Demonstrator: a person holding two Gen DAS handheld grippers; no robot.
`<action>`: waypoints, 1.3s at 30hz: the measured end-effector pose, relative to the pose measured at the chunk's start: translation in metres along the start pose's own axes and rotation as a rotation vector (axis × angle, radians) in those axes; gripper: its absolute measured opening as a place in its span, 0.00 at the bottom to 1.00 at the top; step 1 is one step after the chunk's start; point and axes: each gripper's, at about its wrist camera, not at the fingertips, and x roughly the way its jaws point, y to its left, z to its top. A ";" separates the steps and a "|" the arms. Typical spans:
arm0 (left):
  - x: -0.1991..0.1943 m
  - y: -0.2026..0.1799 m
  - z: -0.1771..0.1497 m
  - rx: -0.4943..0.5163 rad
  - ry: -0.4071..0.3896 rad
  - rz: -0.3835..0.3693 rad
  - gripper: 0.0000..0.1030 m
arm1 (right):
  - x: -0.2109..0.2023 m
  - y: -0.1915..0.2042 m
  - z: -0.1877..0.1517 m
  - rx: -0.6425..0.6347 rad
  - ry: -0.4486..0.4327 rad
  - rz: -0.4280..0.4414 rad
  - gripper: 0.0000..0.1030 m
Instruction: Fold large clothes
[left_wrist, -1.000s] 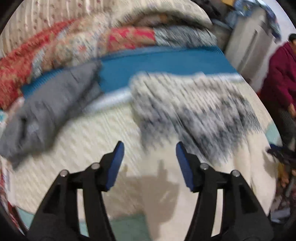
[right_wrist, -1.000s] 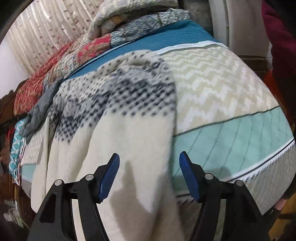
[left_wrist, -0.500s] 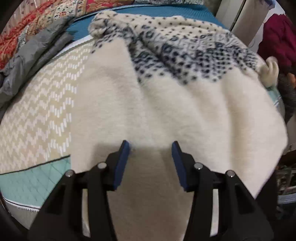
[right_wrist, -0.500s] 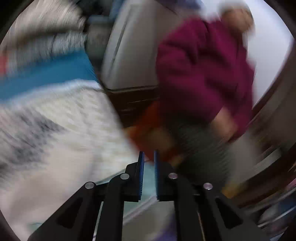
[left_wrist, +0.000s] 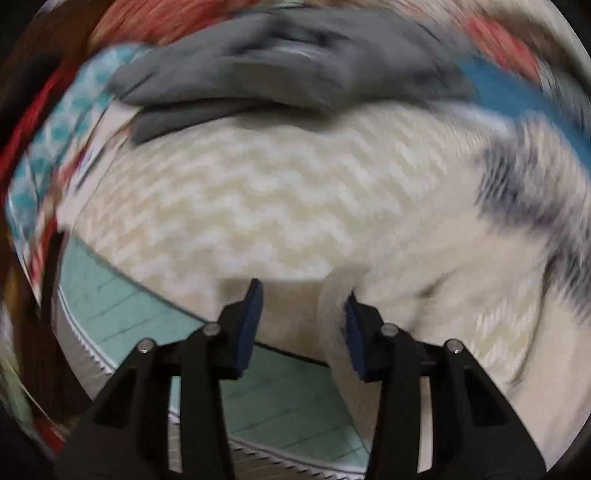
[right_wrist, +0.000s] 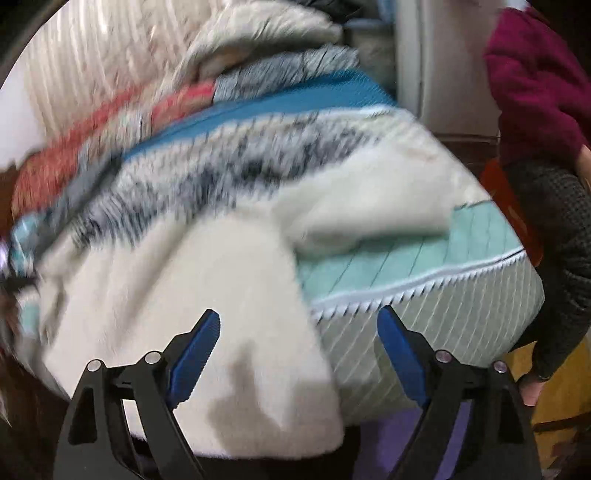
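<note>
Cream fleece with a dark-speckled band, the sweater (right_wrist: 207, 295) lies spread over the bed (right_wrist: 424, 258), its lower part hanging over the bed's near edge and one flap folded across toward the near right corner. No container shows in either view.

Left tongs (left_wrist: 303, 325) hang over the near edge of the bed with the jaws partly apart and closing; a rolled edge of the sweater (left_wrist: 461, 266) lies just beside the right-hand pad (left_wrist: 354, 336), maybe touching it, though the blur hides whether it is gripped, and the gap between the pads looks bare. Right tongs (right_wrist: 299, 354) are spread wide and opening, above the hanging cream cloth and the mattress side, pinching nothing.

Only the left view shows a grey garment (left_wrist: 280, 70) heaped at the far side of the bed, on the zigzag-patterned cover (left_wrist: 240, 199), with red patterned bedding behind it. Only the right view shows a person (right_wrist: 535, 110) in a maroon top standing off the bed's right side, a pale cabinet (right_wrist: 439, 59) behind, and a piled quilt (right_wrist: 258, 44) at the far end.
</note>
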 end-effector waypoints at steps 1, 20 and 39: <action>-0.015 0.006 0.004 -0.007 -0.035 -0.043 0.39 | 0.004 0.004 -0.007 -0.037 0.016 -0.052 0.88; -0.076 -0.101 -0.126 0.444 0.083 -0.455 0.65 | -0.017 -0.038 -0.058 0.205 0.092 0.038 0.34; -0.085 -0.070 -0.203 0.499 0.348 -0.474 0.12 | 0.008 -0.041 -0.071 0.218 0.270 0.135 0.26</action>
